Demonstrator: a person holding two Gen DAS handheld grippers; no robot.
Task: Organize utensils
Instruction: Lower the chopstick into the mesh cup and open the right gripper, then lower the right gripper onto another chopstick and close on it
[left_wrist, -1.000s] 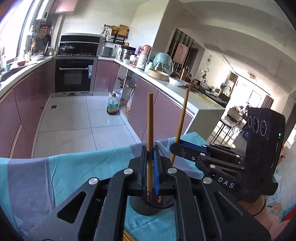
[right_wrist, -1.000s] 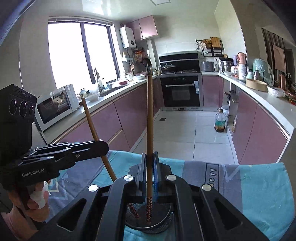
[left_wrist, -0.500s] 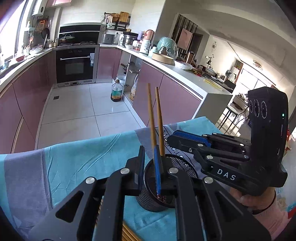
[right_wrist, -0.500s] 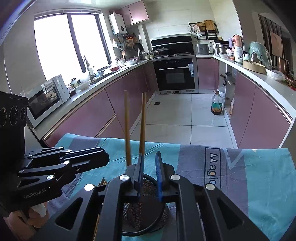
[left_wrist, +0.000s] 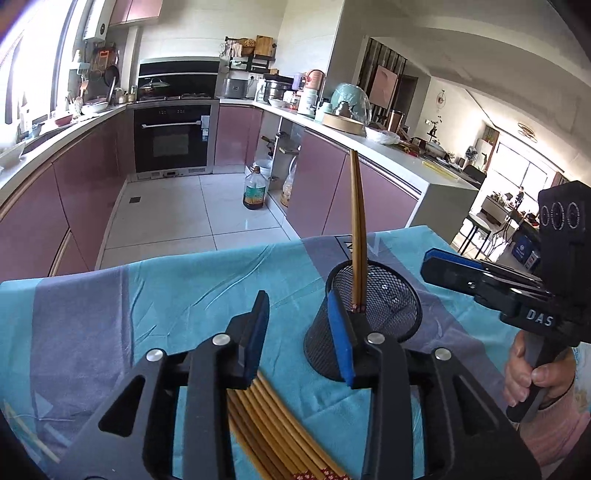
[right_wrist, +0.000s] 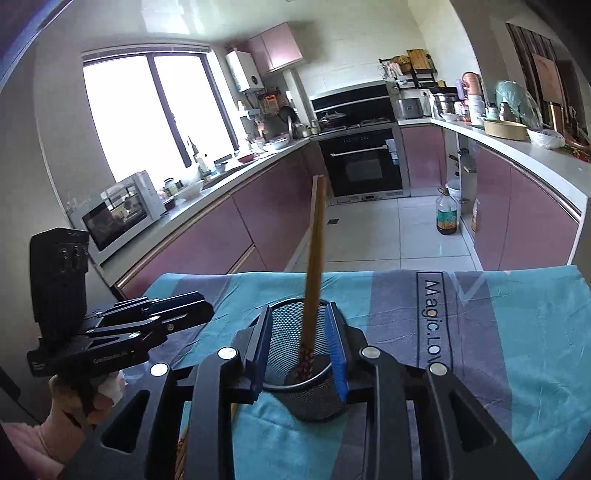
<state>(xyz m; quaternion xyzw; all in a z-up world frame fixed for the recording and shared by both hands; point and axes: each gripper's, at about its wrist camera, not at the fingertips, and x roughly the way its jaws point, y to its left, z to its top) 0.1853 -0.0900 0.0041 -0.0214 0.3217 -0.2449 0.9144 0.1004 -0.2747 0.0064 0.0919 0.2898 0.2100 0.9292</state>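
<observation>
Both chopsticks (left_wrist: 357, 236) now dropped into mesh cup (left_wrist: 373, 317); left gripper (left_wrist: 299, 332) and right gripper (right_wrist: 299, 354) jaws just opened, empty; loose chopstick pile (left_wrist: 273, 432) under left gripper remains

A black oven (left_wrist: 173, 137), an oil bottle (left_wrist: 254, 188) and a microwave (right_wrist: 119, 214) beyond

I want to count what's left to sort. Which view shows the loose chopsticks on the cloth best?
The left wrist view: the loose chopsticks lie fanned out below the gripper. The right wrist view shows only a sliver.
</observation>
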